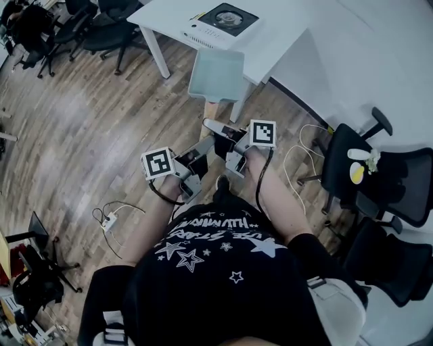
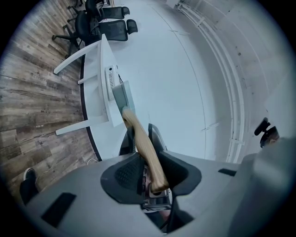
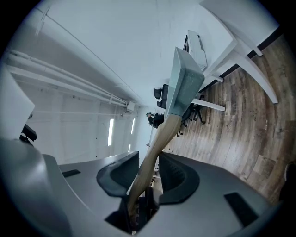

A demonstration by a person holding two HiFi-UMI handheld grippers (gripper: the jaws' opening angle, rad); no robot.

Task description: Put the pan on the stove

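1. Left claw (image 2: 141, 139) is clamped fairly narrow on the pan's wooden handle (image 2: 147, 152), right near the butt end.
2. Right claw (image 3: 149, 159) has closed on that same handle, with a pad on either side of the wood.
3. So the pan (image 1: 216, 74) is just hanging in the air at the near edge of the white tabletop (image 1: 284, 40). It's not on the stove (image 1: 224, 19), which sits further back on the top.
4. There's plenty of bare plank floor (image 1: 81, 121) on the person's left. The right is tighter, with black office chairs (image 1: 379, 169) and a white cable (image 1: 298, 162) trailing by the wall.
5. The pan is squarish, matte and pale grey-green. Its handle is smooth light wood with a gentle curve. The stove is a flat white box with a dark round top, and the claw pads are dark and ribbed.
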